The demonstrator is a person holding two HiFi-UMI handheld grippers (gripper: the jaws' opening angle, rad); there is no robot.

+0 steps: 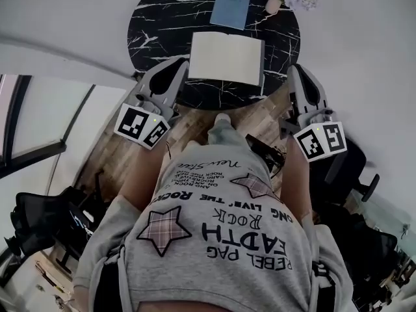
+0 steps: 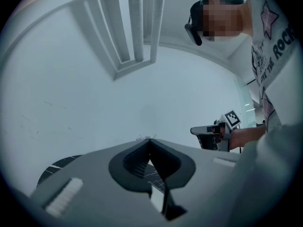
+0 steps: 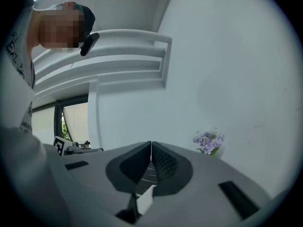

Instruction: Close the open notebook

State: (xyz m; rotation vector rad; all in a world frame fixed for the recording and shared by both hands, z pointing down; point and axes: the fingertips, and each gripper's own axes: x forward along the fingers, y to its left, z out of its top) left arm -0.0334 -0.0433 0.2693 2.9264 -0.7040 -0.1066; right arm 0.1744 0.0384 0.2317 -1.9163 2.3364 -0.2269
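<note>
Both tongs are pinched shut and empty, the left tongs (image 1: 182, 64) and right tongs (image 1: 294, 70) flanking the open notebook (image 1: 225, 58), which lies flat at the near edge of the round bench (image 1: 156, 18). I judge it light and floppy-paged, best lifted by an outer cover edge. Its pages face up, and its long axis runs side to side.

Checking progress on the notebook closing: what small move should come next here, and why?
Probably ease the right gripper inward to the right edge of the open notebook, to lift that side. It lies flat on the table; the left gripper and the right one flank it, fingers shut and empty.
</note>
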